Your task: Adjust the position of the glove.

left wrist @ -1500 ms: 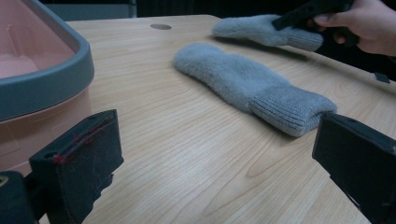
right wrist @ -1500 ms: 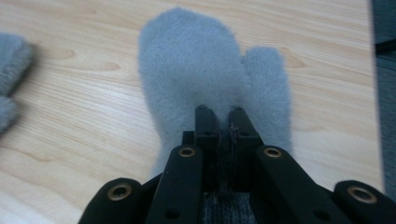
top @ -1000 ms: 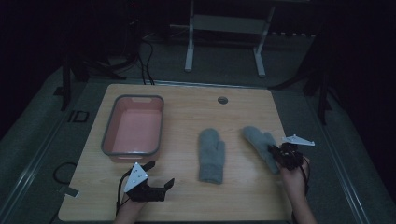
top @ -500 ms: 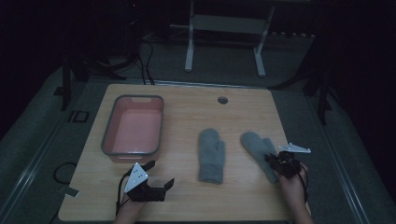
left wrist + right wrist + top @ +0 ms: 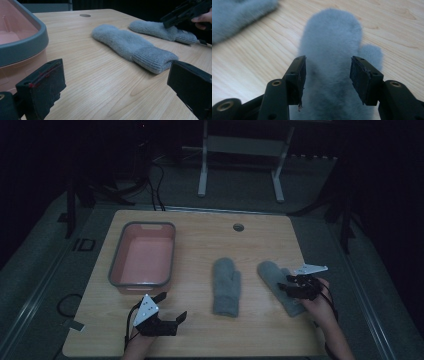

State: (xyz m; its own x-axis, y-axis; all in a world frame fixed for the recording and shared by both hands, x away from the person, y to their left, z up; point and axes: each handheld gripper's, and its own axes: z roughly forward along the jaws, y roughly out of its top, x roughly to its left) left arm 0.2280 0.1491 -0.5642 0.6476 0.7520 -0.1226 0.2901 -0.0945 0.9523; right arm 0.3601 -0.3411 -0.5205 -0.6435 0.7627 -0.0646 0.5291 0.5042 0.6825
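Mittens, right mitten [image 5: 278,279] and left mitten [image 5: 226,286], both lay outside empty pink tub [image 5: 114,270]; right gripper [image 5: 327,75] straddled one, jaws apart, ungripped; left gripper [image 5: 170,316] wide open, idle.

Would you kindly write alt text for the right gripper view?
The right claw is open over a fuzzy grey mitten lying on the wooden table, one jaw at each side. Part of a second mitten lies blurred at upper left.
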